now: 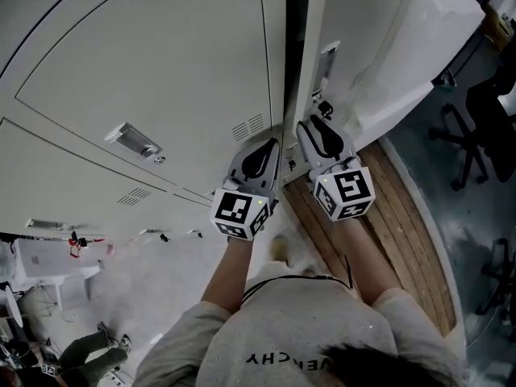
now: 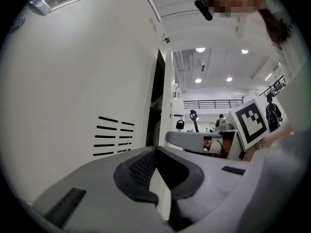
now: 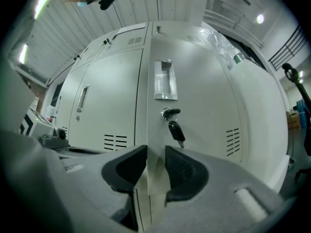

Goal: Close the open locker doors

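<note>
- The right gripper (image 3: pixel 155 154) points level at the locker bank. Its fingers are clamped on the free upright edge of the open locker door (image 3: pixel 204 101), low on that edge, beneath the lock.
- The left gripper (image 2: pixel 155 149) sits just beside it. Its fingers are together with nothing between them, the tips close to the vent slots (image 2: pixel 113 136) of the closed door (image 1: pixel 161 63) on the left.
- The open locker door is plain pale grey metal. It has a recessed handle (image 3: pixel 165 80) high up near the free edge. A dark-headed key (image 3: pixel 175 128) hangs from the lock under the handle, and a small grille (image 3: pixel 232 141) is near the lower far corner.
- The door stands only slightly ajar, leaving a narrow dark compartment (image 1: pixel 294 47) between it and the closed door. What is inside cannot be made out.
- Farther left along the bank, more doors (image 3: pixel 104 96) lie shut and flush.
</note>
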A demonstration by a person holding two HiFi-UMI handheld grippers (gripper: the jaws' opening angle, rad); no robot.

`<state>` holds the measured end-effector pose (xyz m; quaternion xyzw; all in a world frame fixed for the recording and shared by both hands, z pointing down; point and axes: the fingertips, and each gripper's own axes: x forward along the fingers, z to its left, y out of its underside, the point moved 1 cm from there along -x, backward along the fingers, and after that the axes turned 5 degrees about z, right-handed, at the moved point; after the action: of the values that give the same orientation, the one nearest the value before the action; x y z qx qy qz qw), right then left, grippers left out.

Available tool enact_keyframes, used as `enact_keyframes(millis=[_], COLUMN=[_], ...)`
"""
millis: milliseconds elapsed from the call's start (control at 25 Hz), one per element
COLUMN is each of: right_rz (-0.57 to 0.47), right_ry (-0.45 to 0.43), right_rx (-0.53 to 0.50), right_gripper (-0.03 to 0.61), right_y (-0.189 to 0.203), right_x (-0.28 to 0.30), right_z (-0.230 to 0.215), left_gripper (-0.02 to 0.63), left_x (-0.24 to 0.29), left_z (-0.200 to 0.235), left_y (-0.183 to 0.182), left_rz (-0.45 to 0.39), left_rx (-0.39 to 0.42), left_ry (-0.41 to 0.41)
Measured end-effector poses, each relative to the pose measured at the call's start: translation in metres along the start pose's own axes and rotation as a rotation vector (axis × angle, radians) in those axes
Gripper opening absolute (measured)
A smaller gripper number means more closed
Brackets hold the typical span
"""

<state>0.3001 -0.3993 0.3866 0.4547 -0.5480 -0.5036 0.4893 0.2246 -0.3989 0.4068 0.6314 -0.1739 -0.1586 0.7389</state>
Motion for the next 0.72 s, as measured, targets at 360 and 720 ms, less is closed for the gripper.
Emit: enact_keyframes(millis=[360, 720], right_rz=[-0.006, 0.001], right_ry=[0.007, 0.006], right_rx=[0.031, 0.050], right_gripper=[0.115, 0.115], right_y=[-0.001, -0.001], right_x=[0.028, 0.043], right_z=[0.003, 0.002], left_gripper=[-0.002, -0.002], left_x=[-0.003, -0.009], left_z=[0.010, 0.017], left_y=[0.003, 0.008], left_rz=[0.008, 0.010], left_rx=[-0.007, -0.020], left_ry=[0.040, 0.030])
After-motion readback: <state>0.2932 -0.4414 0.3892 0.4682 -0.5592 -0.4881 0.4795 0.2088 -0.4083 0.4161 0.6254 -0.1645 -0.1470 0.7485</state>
